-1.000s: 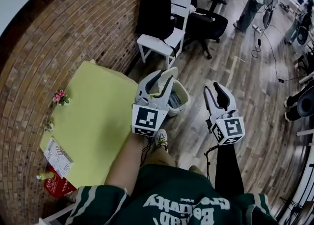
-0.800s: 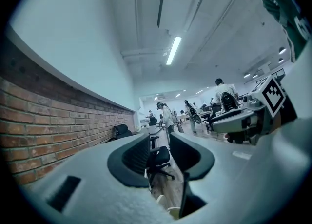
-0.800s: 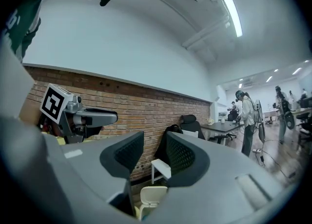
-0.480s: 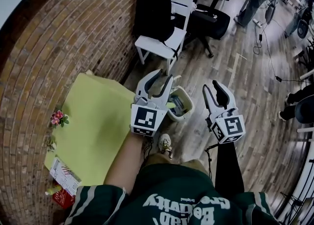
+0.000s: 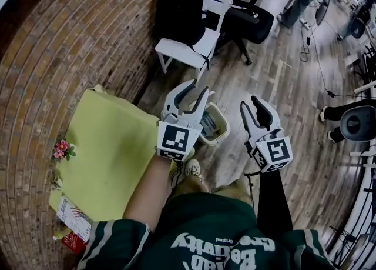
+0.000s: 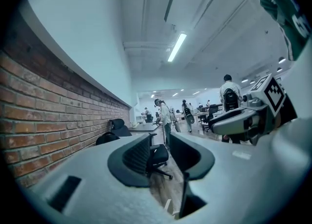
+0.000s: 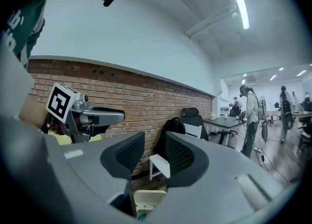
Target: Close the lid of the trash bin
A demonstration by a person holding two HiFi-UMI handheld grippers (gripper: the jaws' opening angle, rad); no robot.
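Note:
A small cream trash bin [image 5: 215, 126] stands on the wood floor with its lid raised and some rubbish inside. In the right gripper view the trash bin [image 7: 147, 199] shows low down between the jaws, its lid upright. My left gripper [image 5: 196, 88] is held level above the bin's near left side, open and empty. My right gripper [image 5: 249, 104] hangs to the bin's right, open; its jaws have just been closing a little with nothing between them. The left gripper view looks past the bin at an office chair [image 6: 158, 157].
A yellow-green table [image 5: 111, 151] stands on the left against the brick wall [image 5: 76, 33]. Beyond the bin is a white chair [image 5: 185, 48] with a black backpack [image 5: 179, 7], then a black office chair [image 5: 252, 22]. People stand far off and cables lie on the floor.
Both grippers have travelled forward with the person; table and white chair have slid in the head view. The bin stays just beyond the left gripper's tips.

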